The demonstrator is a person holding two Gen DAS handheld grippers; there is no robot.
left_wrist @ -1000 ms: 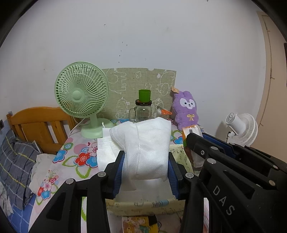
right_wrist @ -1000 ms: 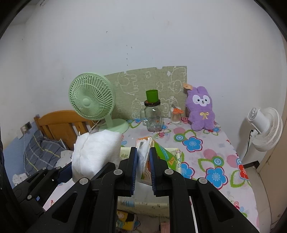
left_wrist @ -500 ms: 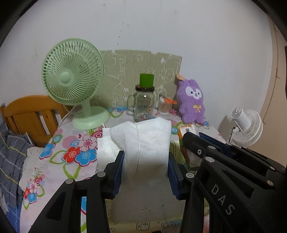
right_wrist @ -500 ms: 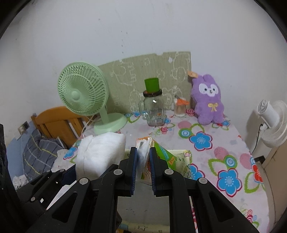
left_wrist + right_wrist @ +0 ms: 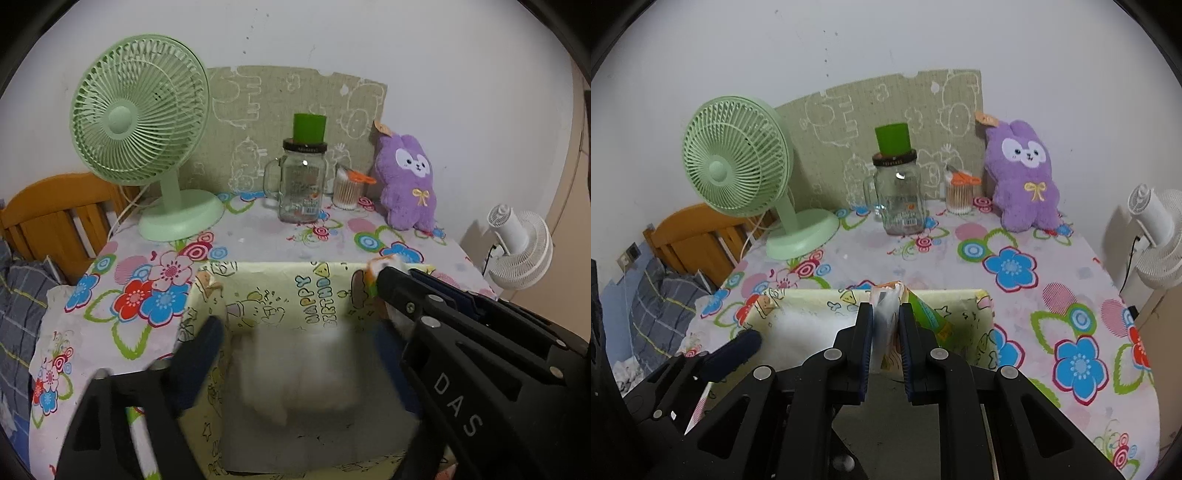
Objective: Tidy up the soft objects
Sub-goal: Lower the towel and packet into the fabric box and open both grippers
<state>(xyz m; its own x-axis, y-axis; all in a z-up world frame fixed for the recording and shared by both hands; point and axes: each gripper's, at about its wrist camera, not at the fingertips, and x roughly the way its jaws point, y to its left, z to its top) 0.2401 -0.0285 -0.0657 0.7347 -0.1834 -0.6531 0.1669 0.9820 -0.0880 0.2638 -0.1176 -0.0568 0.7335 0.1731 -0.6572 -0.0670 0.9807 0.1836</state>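
Note:
A yellow cartoon-printed box (image 5: 291,295) stands open on the floral table; it also shows in the right wrist view (image 5: 960,299). My left gripper (image 5: 295,343) is open over the box, and the white soft pack (image 5: 299,373) shows blurred between and below its jaws, inside the box. My right gripper (image 5: 885,325) is shut on a tissue packet (image 5: 886,306) with a green and orange wrapper, at the box's right side. The right gripper also shows in the left wrist view (image 5: 384,280). A purple plush rabbit (image 5: 1027,173) sits at the back right.
A green desk fan (image 5: 140,114) stands at the back left. A glass jar mug with a green cup on top (image 5: 303,181) and a cotton swab pot (image 5: 347,188) stand at the back. A white fan (image 5: 517,243) is off the table's right edge. A wooden bed frame (image 5: 48,214) is left.
My left gripper has opened and let go of the white soft pack, which has dropped into the box. Both grippers have moved forward over the box. The right gripper keeps its hold.

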